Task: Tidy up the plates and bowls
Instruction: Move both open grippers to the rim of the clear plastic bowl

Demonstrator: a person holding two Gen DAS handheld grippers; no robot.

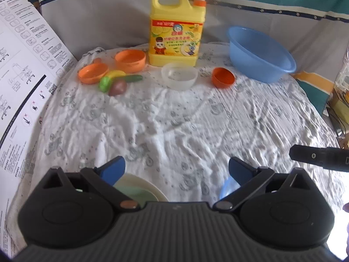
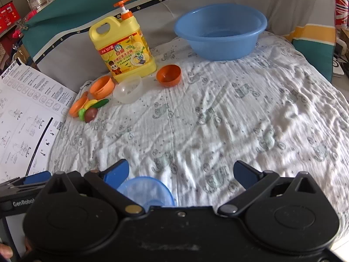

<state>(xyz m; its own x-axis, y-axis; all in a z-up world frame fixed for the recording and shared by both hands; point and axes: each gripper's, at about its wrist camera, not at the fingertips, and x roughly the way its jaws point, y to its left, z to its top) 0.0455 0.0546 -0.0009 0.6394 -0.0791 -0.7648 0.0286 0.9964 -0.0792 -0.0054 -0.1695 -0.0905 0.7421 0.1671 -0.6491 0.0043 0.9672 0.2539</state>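
Left gripper (image 1: 176, 170): jaws spread wide, nothing held. A cream plate with pale green centre (image 1: 139, 187) is seen just beneath the left jaw, partly hidden by the gripper body. Right gripper (image 2: 181, 172): jaws likewise spread, empty; a translucent blue bowl (image 2: 145, 188) lies just below its left jaw. Well ahead of both pairs of jaws are catalogued a clear plastic bowl (image 1: 179, 76), a small orange bowl (image 1: 223, 77), two orange dishes (image 1: 130, 60) beside toy vegetables (image 1: 117, 82), a yellow detergent jug (image 1: 176, 28) and a large blue basin (image 1: 260, 54), all on a wrinkled cloth (image 1: 174, 126). The tableware is judged light, rigid, smooth plastic, likely slippery; a pinch across the rim is advised.
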